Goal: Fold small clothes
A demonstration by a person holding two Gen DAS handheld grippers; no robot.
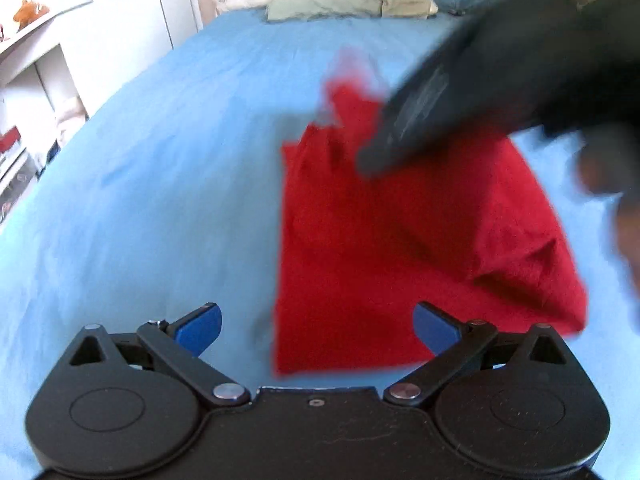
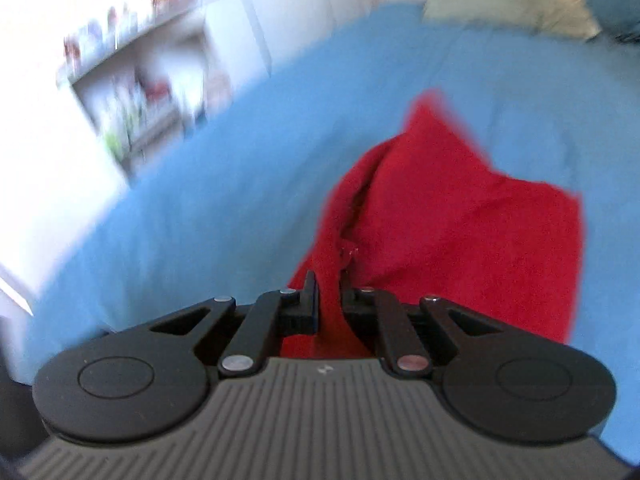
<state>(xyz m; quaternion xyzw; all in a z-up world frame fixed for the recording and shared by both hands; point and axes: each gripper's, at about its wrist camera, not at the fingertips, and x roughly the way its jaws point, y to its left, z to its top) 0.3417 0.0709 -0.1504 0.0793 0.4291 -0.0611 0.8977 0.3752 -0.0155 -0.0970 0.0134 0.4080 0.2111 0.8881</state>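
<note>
Right wrist view: a fold of the red garment (image 2: pixel 460 232) is seen pinched between the nearly closed fingers of the right gripper (image 2: pixel 329 296), with cloth bunched and lifted toward the camera while the rest trails over the blue bedsheet (image 2: pixel 200 208). Heavy blur is noted across the shelves (image 2: pixel 132 92) at the left.

From the left wrist view, the same red garment (image 1: pixel 400 240) is shown lying partly flattened on the blue bedsheet (image 1: pixel 160 160), its near edge just ahead of the left gripper (image 1: pixel 316 326), whose blue-padded fingers are spread wide and hold nothing. The right gripper (image 1: pixel 460 112) is seen as a dark, blurred shape over the garment's far end. Pillows (image 1: pixel 352 0) are visible at the head of the bed.

A fold is judged to be in progress, with one edge being carried by the right side. For the next move, the held edge would need to be laid over the flat portion and aligned, while the near corner could be pinned or taken by the open left fingers.
</note>
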